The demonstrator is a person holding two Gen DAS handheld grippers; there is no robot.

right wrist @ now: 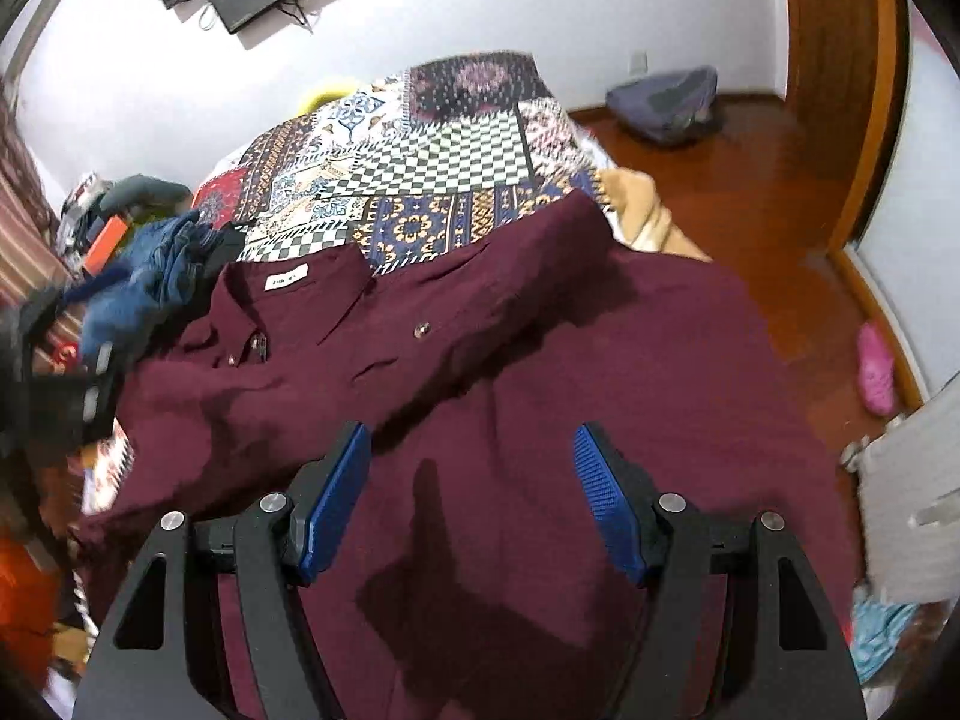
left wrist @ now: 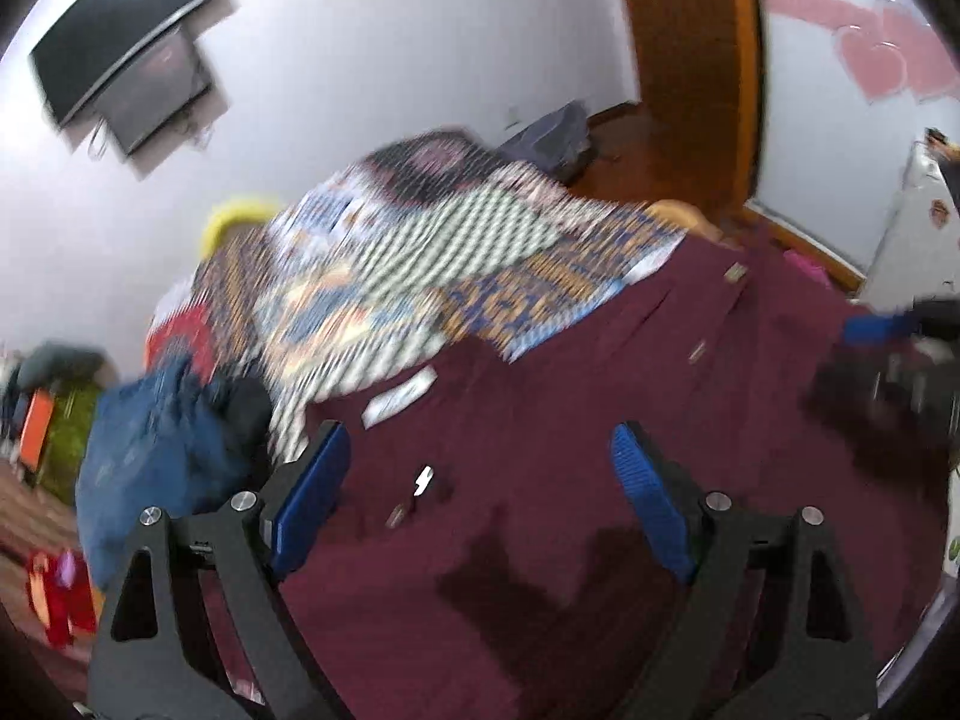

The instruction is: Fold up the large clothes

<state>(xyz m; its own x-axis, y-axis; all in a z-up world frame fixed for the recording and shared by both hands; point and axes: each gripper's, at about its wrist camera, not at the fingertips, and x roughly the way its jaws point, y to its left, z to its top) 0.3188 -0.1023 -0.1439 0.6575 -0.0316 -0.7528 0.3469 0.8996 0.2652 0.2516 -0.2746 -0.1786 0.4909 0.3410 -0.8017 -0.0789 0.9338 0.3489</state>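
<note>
Maroon shirt (right wrist: pixel 540 360) lies lengthwise, collar toward the patterned bedspread (right wrist: pixel 420 180)

The left wrist view is smeared by motion, so the patchwork bedspread (left wrist: pixel 420 264) and the white label (left wrist: pixel 399 397) on the maroon shirt (left wrist: pixel 540 450) cannot be read. The shirt's lower part is cut off by the bottom edge in both views. The dark object (right wrist: pixel 54 384) at the right wrist view's left edge is too blurred to identify.

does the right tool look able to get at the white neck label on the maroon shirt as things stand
Probably yes. The right tool hangs open and empty over the maroon shirt, and the white neck label lies uncovered at the collar, ahead and to the left. Only flat shirt fabric lies between; the blue clothes sit beside it.
</note>
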